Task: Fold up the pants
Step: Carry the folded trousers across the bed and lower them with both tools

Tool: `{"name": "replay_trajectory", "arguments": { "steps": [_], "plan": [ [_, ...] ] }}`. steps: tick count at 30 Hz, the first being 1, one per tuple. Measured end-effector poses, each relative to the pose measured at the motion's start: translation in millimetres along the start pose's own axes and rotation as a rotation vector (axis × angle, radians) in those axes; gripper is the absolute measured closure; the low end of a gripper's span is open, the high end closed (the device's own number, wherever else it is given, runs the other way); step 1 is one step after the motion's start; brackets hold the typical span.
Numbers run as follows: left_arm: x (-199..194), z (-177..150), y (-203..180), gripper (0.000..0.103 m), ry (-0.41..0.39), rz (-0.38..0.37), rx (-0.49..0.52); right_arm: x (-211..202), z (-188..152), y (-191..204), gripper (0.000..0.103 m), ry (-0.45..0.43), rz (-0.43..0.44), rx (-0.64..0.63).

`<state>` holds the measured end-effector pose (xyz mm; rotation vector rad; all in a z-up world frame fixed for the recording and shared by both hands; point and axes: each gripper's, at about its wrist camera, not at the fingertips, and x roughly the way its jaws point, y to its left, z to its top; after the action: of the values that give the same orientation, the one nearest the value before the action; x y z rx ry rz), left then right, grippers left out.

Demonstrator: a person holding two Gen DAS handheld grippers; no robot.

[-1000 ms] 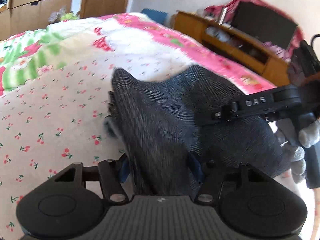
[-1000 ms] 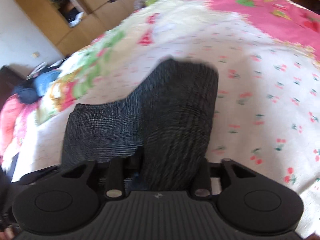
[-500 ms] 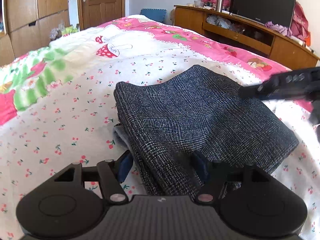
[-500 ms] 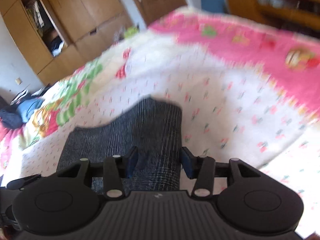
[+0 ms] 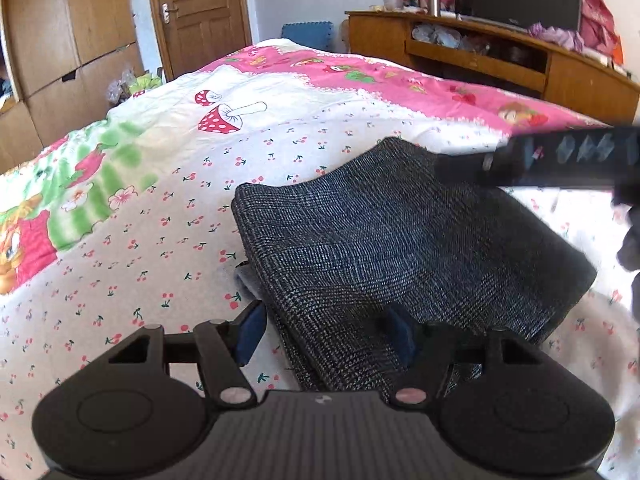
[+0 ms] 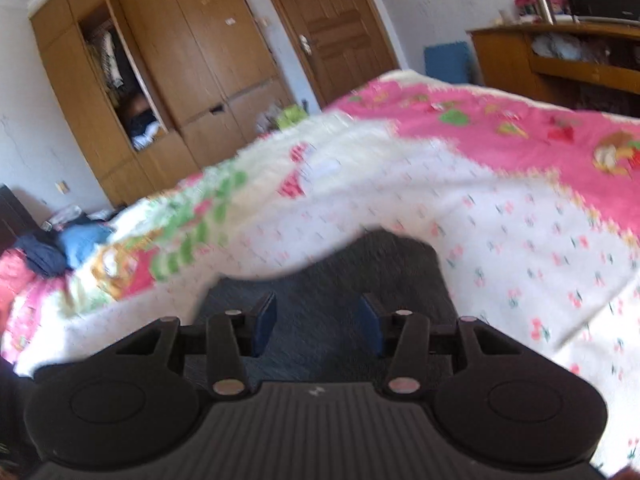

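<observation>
Left gripper [image 5: 326,334]: jaws apart, straddling the near edge of the folded pants [image 5: 400,248], pads not pressing. Right gripper [image 6: 318,326]: jaws apart, nothing pinched, hovering over the same dark cloth. Pants lie folded on the bed [image 5: 160,208]. Risk: a pad snagging the top layer on pull-out would drag the fold open; near edge looks slightly uneven.

The pants [image 5: 400,248] are a coarse, matt woven cloth in dark grey, lying on the soft printed cotton bedspread [image 5: 160,216]. Beyond the bedspread, the door [image 5: 200,12] and wardrobe [image 6: 168,64] are smooth varnished wood. The left gripper [image 5: 324,334] is matt black plastic with ribbed casing.
</observation>
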<state>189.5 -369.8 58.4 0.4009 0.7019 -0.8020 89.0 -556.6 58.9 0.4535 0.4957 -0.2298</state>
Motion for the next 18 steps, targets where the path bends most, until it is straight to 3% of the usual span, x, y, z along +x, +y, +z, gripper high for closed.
{"name": "replay_trajectory", "arguments": {
  "steps": [3, 5, 10, 12, 13, 18],
  "plan": [
    [3, -2, -1, 0.023, 0.009, -0.009, 0.007, 11, -18, -19, 0.075, 0.032, -0.071, 0.010],
    [6, -3, -1, 0.021, 0.016, -0.023, -0.003, 17, -28, -35, 0.099, 0.035, -0.113, 0.014],
    [6, -4, 0, 0.020, 0.026, -0.024, 0.003, 12, -31, -57, 0.103, 0.016, -0.064, 0.127],
    [-2, -3, 3, 0.020, 0.009, -0.015, 0.008, 3, -25, -47, 0.097, 0.006, -0.078, 0.103],
    [-8, -2, 4, 0.020, -0.011, -0.003, 0.018, -2, -22, -42, 0.088, -0.010, -0.065, 0.092],
    [-31, 16, 17, 0.020, -0.107, 0.011, -0.005, -9, -4, -26, 0.088, -0.065, -0.031, 0.044]
  ]
}}
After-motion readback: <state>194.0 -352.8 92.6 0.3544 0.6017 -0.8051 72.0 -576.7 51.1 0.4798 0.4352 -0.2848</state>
